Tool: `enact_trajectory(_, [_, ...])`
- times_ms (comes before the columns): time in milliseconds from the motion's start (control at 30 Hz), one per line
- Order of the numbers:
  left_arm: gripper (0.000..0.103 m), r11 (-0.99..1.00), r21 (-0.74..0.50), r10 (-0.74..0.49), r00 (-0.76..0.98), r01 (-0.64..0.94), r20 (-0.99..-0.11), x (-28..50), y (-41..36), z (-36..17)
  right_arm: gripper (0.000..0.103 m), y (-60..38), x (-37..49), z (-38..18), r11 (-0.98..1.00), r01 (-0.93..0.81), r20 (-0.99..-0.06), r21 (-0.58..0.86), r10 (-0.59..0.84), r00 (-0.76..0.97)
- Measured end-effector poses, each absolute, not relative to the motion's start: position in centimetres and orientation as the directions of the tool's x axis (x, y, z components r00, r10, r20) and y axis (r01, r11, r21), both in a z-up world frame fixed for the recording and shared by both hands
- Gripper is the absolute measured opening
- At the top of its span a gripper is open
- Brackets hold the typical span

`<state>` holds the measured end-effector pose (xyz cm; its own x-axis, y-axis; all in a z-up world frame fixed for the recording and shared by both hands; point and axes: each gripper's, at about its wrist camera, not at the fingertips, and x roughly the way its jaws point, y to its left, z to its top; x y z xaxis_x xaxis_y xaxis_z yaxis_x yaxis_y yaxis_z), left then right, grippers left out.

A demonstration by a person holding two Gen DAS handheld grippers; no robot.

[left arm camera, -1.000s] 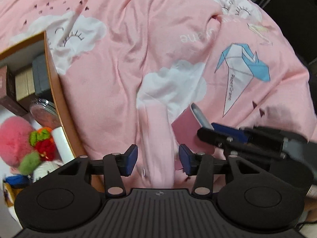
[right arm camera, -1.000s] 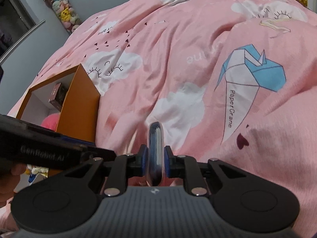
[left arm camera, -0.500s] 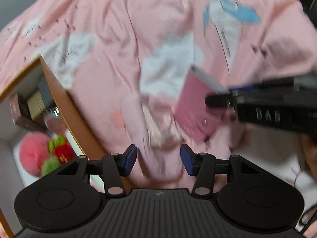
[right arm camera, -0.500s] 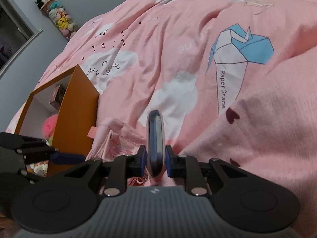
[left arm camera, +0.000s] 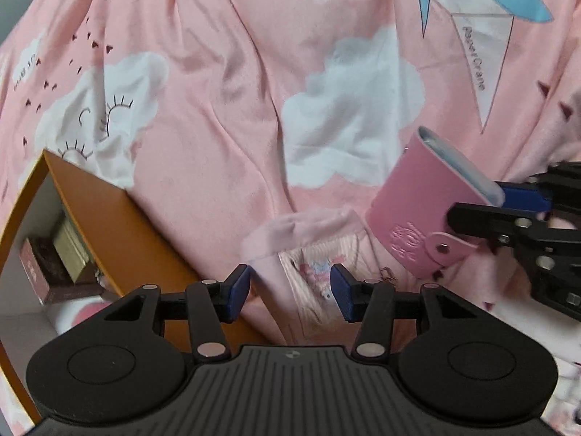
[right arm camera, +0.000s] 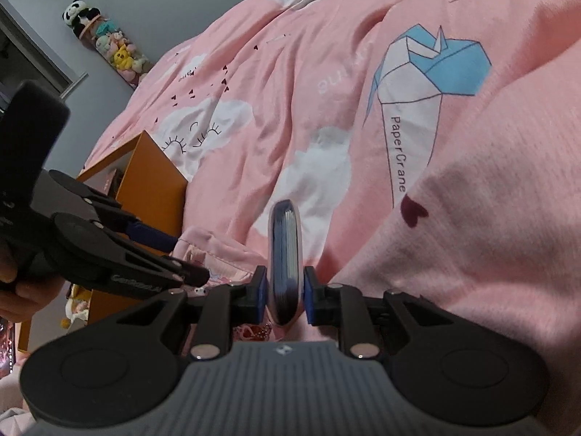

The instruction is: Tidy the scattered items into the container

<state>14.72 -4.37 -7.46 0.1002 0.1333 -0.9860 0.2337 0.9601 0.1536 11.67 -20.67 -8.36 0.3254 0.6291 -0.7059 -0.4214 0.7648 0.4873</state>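
Right gripper (right arm camera: 285,299) is clamping the pink card holder (left arm camera: 425,214) edge-on above the pink duvet (left arm camera: 236,127), while left gripper (left arm camera: 290,292) is hanging with jaws apart and empty over a small pink pouch (left arm camera: 316,254) lying on the duvet just beside the orange box (left arm camera: 120,225).
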Motion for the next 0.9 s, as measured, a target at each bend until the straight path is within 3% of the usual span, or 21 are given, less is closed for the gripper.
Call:
enact_trajectory(100, [0.057,0.965,0.118,0.099,0.092,0.234,-0.991,13.5,-4.4,-6.1,0.023,-20.7,11.9,-8.5,0.756,-0.420,-0.698,0.501,0.641,0.320])
enact_trajectory(233, [0.057,0.920,0.151,0.118,0.114,0.360,-0.987,10.8,-6.5,-5.1,0.024,-20.7,11.9,-8.5,0.748,-0.424,-0.690,0.511,0.651,0.317])
enact_trajectory(367, [0.057,0.732,0.299,0.188,0.241,0.612,-0.952,7.0,-9.5,-4.9,0.024,-20.8,12.0,-8.6,0.744,-0.420,-0.691,0.520,0.656,0.305])
enact_trajectory(500, [0.057,0.507,0.449,0.241,0.379,0.736,-0.893,4.3,-11.0,-6.2,0.023,-21.1,12.4,-8.4,0.738,-0.423,-0.698,0.526,0.659,0.281])
enact_trajectory(733, [0.057,0.177,0.454,0.263,0.403,0.873,-0.877,0.4,-12.5,-10.1,0.024,-21.6,12.3,-8.9,0.725,-0.420,-0.678,0.546,0.677,0.286])
enact_trajectory(900, [0.057,0.097,0.449,0.329,0.397,0.888,-0.857,0.5,-12.5,-12.5,0.024,-21.6,12.2,-9.0,0.725,-0.415,-0.680,0.549,0.676,0.282])
